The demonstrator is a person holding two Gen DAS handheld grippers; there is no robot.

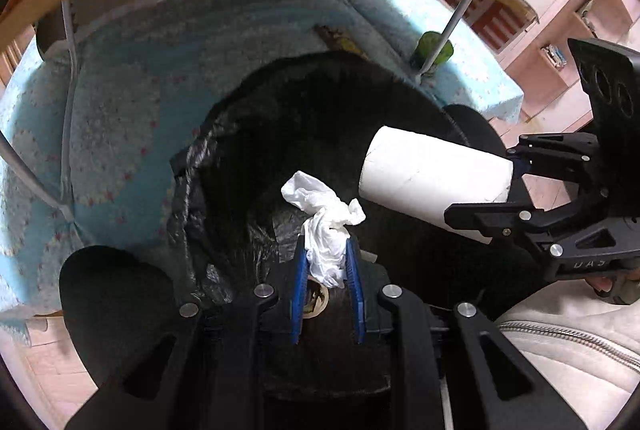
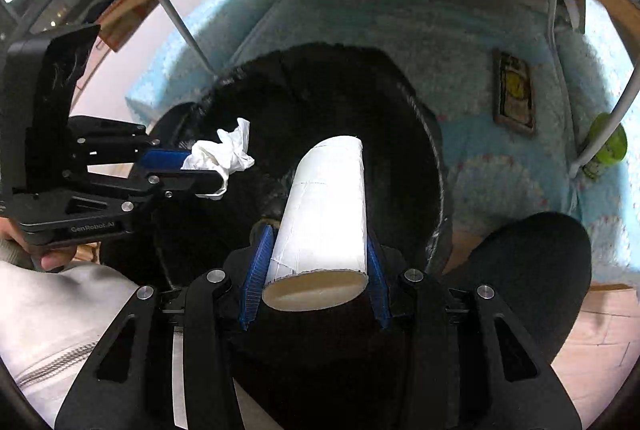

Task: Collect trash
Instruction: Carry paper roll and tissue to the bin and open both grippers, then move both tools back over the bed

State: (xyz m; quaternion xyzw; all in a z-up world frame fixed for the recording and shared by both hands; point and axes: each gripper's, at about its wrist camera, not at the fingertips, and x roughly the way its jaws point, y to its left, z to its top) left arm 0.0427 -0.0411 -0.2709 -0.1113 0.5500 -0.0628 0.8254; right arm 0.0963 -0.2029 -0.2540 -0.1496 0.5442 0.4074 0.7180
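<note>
Fingers (image 1: 298,286) clamp crumpled tissue (image 1: 324,226); the right view alone shows fingers (image 2: 256,280) squeezing cardboard tube (image 2: 324,213).

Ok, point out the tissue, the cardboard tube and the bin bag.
tissue (image 1: 326,213), left wrist view, crumpled middle above the pads.
cardboard tube (image 2: 326,205), right wrist view, middle of its white side.
bin bag (image 1: 192,189), left wrist view, wrinkled left rim.
</note>
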